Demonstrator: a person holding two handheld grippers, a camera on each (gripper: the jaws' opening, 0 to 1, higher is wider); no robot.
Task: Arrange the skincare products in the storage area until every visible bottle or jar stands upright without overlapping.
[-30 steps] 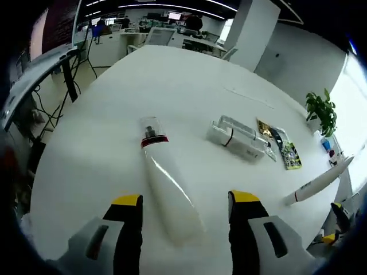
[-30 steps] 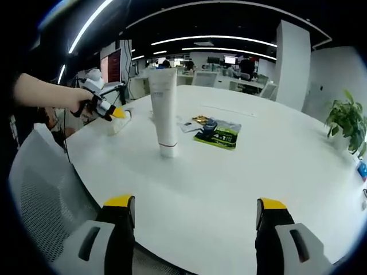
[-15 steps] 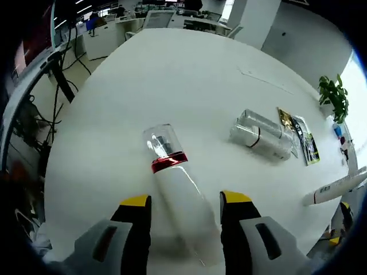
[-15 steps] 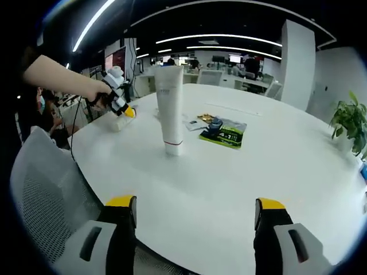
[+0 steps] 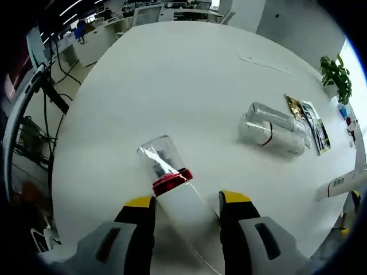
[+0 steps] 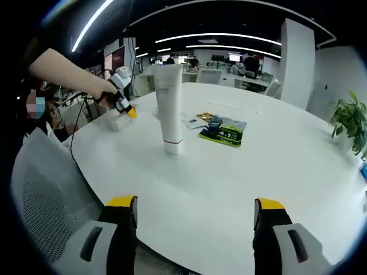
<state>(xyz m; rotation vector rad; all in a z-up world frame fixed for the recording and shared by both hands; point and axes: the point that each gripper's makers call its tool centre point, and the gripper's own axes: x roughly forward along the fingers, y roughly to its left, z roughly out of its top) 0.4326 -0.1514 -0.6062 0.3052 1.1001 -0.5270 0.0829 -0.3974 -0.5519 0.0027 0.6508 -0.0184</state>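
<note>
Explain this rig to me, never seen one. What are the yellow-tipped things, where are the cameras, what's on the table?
No robot: a person holds a two-jaw gripper in each hand, and a fisheye camera rides on each, looking along its jaws.

In the left gripper view, the left gripper has its yellow-tipped jaws either side of a lying white bottle with a clear cap and red band; whether they touch it, I cannot tell. A clear bottle also lies on the white table, beside some sachets.

In the right gripper view, the right gripper is open, holding nothing. A white tube stands upright.
</note>
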